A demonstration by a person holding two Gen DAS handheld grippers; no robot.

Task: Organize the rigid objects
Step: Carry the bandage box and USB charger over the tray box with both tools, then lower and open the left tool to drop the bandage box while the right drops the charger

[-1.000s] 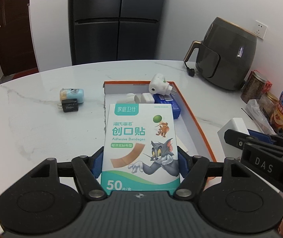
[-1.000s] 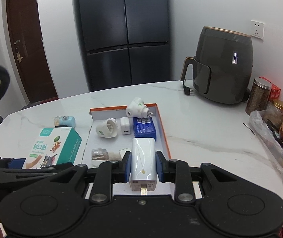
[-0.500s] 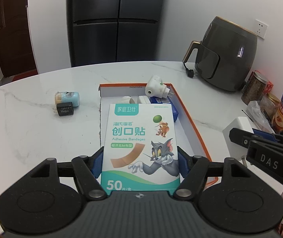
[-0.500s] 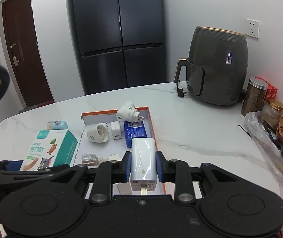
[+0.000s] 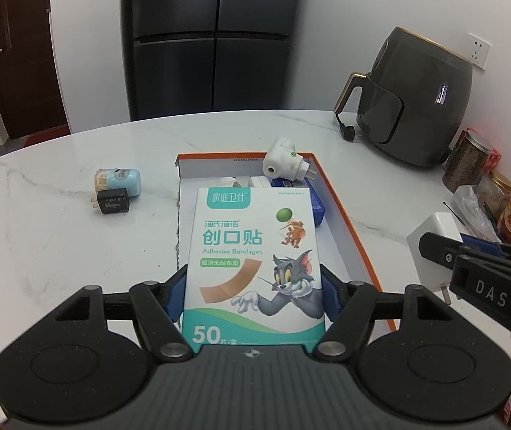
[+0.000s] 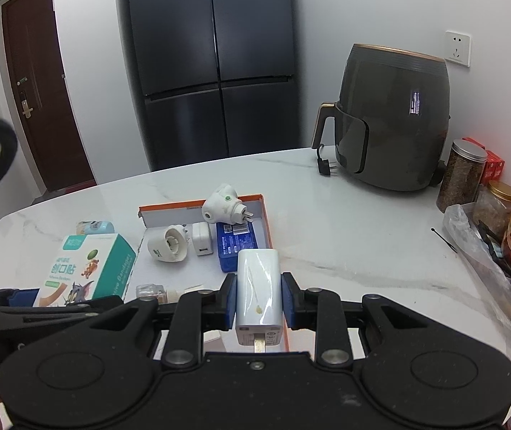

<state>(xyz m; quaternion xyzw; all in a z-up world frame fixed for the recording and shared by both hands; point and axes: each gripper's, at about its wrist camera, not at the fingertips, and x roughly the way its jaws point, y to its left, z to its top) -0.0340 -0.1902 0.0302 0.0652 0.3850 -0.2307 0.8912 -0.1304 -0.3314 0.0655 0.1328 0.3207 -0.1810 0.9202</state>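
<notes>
My left gripper (image 5: 253, 292) is shut on a box of adhesive bandages (image 5: 253, 251) and holds it above the near end of the orange-rimmed tray (image 5: 348, 222). The box also shows in the right wrist view (image 6: 87, 268). My right gripper (image 6: 258, 299) is shut on a white charger (image 6: 259, 294), prongs toward the camera, above the tray's near right edge (image 6: 268, 229). The charger also shows in the left wrist view (image 5: 430, 251). In the tray lie a white plug adapter (image 6: 225, 204), a round white plug (image 6: 167, 245), a small white charger (image 6: 202, 240) and a blue box (image 6: 235, 243).
On the marble table (image 5: 58, 236) left of the tray lie a light blue toothpick holder (image 5: 117, 179) and a black charger (image 5: 112, 200). A dark air fryer (image 6: 391, 122) stands at the back right. Jars and a plastic bag (image 6: 484, 215) crowd the right edge. A small clear bottle (image 6: 151, 292) lies in the tray.
Both grippers have risen and drawn back a little with their loads; the tray looks farther away. Neither grip has changed.
</notes>
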